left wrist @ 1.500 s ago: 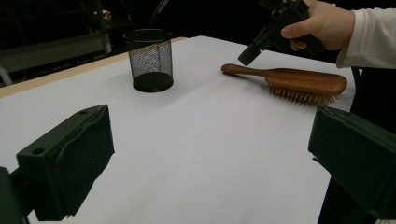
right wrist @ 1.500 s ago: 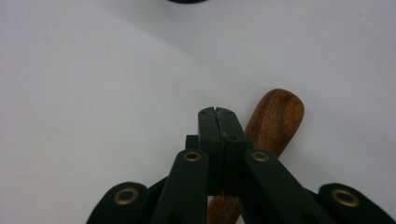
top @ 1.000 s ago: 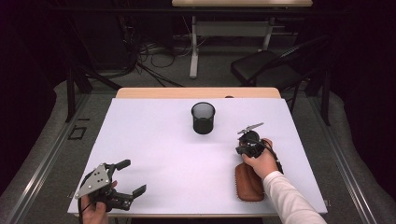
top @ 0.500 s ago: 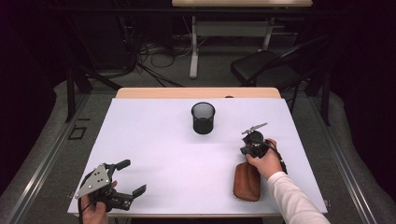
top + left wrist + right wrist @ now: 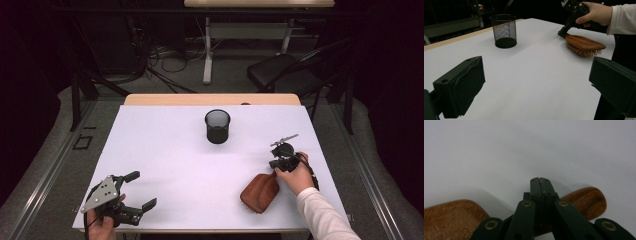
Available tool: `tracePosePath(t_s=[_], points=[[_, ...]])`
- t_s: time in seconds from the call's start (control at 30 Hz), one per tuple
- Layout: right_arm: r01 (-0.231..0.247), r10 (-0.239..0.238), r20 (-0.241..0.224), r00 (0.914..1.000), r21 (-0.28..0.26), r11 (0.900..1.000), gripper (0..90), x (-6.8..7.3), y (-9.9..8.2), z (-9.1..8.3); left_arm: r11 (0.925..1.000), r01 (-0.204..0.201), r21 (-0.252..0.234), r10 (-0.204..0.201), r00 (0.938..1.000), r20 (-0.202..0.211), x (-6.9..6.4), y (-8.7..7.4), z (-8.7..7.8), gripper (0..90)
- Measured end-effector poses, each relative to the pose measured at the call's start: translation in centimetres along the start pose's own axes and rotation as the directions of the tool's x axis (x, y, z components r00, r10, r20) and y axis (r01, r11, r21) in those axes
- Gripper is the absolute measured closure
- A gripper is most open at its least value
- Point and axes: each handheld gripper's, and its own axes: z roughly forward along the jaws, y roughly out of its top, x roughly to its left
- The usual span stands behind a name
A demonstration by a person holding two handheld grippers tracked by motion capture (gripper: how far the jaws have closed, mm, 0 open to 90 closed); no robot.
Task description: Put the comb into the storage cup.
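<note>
So the right tool has its jaws pinched together on the handle of the wooden hairbrush, tip pointing down at the table. The brush lies bristles-down near the table's front right corner, with the handle end lifted a bit in the grip. The left tool sits at the front left corner, jaws wide apart, nothing between them. A black mesh cup stands upright mid-table toward the back, well apart from both.
</note>
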Motion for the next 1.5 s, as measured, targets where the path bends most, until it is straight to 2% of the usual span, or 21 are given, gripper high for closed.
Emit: tracePosePath(t_s=[0.13,0.27,0.4,0.43,0.77,1.1,1.23,1.5], points=[[-0.01,0.01,0.007,0.9999,0.018,0.9998,90.0,-0.6,-0.8,-0.4,1.0,0.002,0.001,-0.002,1.0,0.001,0.0,0.0,0.1,0.3],[-0.046,0.046,0.0,0.9989,-0.005,0.9989,90.0,-1.4,-2.2,-1.2,1.0,0.002,0.001,-0.002,1.0,0.002,0.0,0.0,0.1,0.3],[-0.055,0.055,-0.003,0.9985,-0.019,0.9983,90.0,-1.9,-3.0,-1.8,1.0,0.001,0.0,-0.001,1.0,0.001,0.0,0.0,0.1,0.3],[-0.069,0.069,-0.008,0.9976,-0.025,0.9973,90.0,-2.2,-3.6,-2.1,1.0,0.001,0.0,-0.001,1.0,0.001,0.0,0.0,0.1,0.3],[-0.094,0.093,-0.038,0.9949,-0.04,0.9947,90.0,-2.7,-6.0,-3.9,1.0,0.002,0.002,-0.002,1.0,-0.004,0.0,0.0,0.1,0.3],[-0.127,0.123,-0.065,0.9903,-0.062,0.99,90.0,-2.1,-8.4,-4.8,1.0,-0.001,0.005,0.001,1.0,-0.01,-0.1,0.0,0.1,0.4],[-0.15,0.14,-0.1,0.985,-0.09,0.9846,90.0,-1.5,-9.7,-5.6,1.0,0.002,0.009,-0.002,1.0,0.0,-0.1,0.0,0.2,0.3],[-0.133,0.122,-0.119,0.9854,-0.084,0.9875,89.9,-0.3,-11.0,-6.0,0.9999,-0.005,0.017,0.005,1.0,-0.004,-0.2,0.0,0.3,0.4]])
